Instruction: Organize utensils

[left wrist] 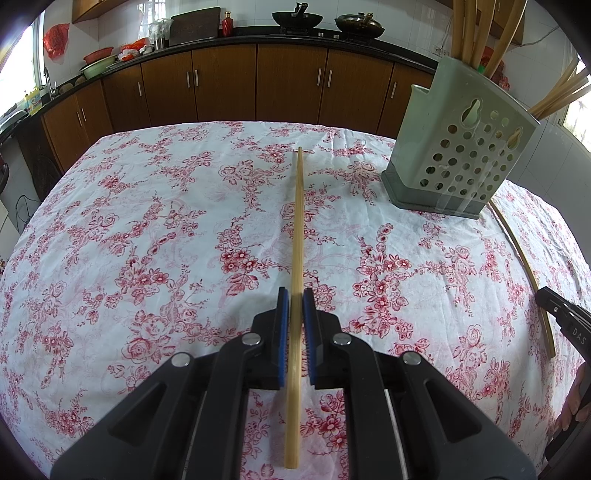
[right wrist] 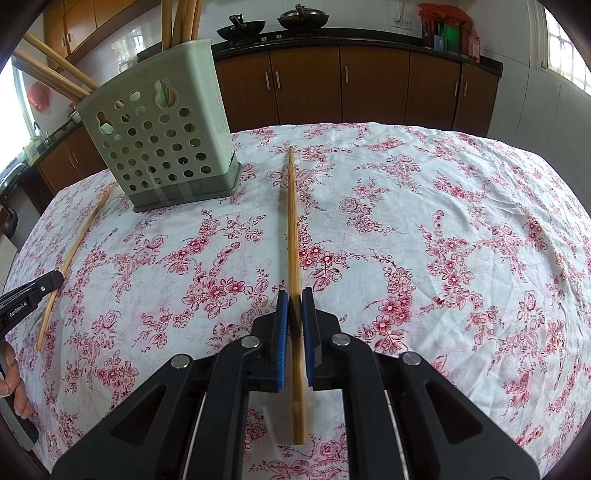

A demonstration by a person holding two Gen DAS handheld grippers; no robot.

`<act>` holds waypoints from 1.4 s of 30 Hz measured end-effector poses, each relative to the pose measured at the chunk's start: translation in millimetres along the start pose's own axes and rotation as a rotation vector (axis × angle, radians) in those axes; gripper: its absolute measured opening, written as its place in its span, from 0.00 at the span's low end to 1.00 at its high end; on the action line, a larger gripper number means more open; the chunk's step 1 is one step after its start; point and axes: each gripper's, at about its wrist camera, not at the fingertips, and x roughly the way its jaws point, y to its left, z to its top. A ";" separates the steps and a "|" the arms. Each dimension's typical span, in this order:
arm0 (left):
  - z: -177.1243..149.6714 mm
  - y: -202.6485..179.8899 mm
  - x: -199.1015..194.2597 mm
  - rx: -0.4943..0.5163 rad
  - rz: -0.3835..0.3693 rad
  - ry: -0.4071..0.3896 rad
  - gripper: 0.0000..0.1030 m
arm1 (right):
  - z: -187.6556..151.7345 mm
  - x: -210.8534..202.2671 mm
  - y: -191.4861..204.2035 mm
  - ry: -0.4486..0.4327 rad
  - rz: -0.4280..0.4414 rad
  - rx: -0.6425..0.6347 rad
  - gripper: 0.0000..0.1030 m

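Between the blue pads of each gripper a chopstick was clamped: one in the left gripper (left wrist: 295, 301), one in the right gripper (right wrist: 294, 301), both above the bench (left wrist: 147, 229). Light, stiff, smooth bamboo was judged prone to slipping; a hold near mid-length seemed best. A third chopstick (left wrist: 524, 266) lay beside the green holder (left wrist: 458, 147).

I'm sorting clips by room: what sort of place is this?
Most likely a home kitchen: woks on a stove counter, wooden cabinets below, and a chopstick holder on the flowered tablecloth.
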 end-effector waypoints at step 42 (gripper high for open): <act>58.8 -6.0 -149.0 0.105 -0.053 -0.325 0.07 | 60.1 -139.2 3.1 -0.417 0.044 -0.013 0.08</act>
